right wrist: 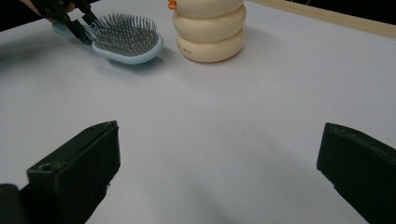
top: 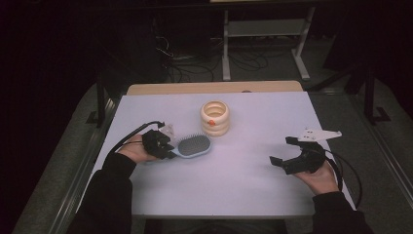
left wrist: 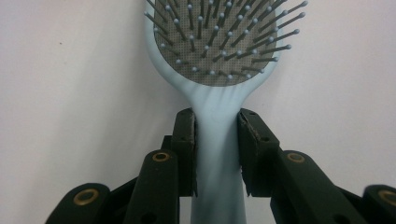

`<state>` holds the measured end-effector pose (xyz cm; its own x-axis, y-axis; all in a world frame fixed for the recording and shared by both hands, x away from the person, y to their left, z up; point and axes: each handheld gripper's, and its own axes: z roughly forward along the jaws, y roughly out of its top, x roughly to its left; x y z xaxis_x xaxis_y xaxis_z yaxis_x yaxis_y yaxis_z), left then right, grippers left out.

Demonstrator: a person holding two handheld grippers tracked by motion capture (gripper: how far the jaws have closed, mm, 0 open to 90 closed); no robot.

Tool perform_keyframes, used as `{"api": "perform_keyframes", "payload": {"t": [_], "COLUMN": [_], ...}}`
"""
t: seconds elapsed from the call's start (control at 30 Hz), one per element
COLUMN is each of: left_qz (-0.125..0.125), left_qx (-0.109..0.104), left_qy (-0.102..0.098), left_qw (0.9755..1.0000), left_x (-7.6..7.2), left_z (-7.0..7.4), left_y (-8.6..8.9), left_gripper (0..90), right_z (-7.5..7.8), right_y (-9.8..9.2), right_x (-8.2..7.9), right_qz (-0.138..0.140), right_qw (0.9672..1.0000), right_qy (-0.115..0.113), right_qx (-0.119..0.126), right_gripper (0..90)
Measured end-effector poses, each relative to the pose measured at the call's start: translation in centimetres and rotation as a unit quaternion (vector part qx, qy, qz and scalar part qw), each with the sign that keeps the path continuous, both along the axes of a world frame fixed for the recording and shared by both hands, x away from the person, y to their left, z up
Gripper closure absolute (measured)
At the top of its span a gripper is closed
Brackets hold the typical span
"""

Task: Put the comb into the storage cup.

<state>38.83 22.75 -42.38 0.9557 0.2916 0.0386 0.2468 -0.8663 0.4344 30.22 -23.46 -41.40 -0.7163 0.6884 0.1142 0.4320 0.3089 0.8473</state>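
A light blue hairbrush (top: 194, 146) with grey bristles lies bristles-up on the white table (top: 234, 180), left of centre. My left gripper (top: 168, 148) is shut on the hairbrush's handle (left wrist: 217, 140), both jaws pressing its sides. The brush head (left wrist: 223, 39) points away from the jaws. The hairbrush (right wrist: 125, 39) and left gripper (right wrist: 79, 23) also appear far off in the right gripper view. My right gripper (top: 281, 151) rests at the table's right side, jaws wide open with nothing between them.
A cream ribbed container (top: 215, 118) made of stacked rings, with a small orange piece on its side, stands just behind the brush; it is also in the right gripper view (right wrist: 210, 30). A wooden board edge (top: 214, 87) runs along the table's far side.
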Motion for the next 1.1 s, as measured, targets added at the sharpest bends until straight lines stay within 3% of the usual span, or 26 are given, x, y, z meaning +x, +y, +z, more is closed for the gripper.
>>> {"api": "perform_keyframes", "payload": {"t": [0.5, 1.1], "left_qz": [0.006, -0.005], "left_qx": [-0.005, -0.008], "left_qy": [-0.023, -0.054], "left_qw": [0.9997, 0.9985], "left_x": [-0.8, -1.1], "left_z": [2.7, 6.5], "left_y": [1.3, 0.3], "left_gripper": [70.4, 70.4], "right_z": [0.0, -0.1], "right_y": [0.0, 0.0], "right_x": [0.0, 0.0], "right_qz": [0.000, 0.003], "right_qw": [1.0000, 1.0000], "right_qy": [0.000, 0.005], "right_qx": [0.001, 0.005], "right_gripper": [0.0, 0.0]}}
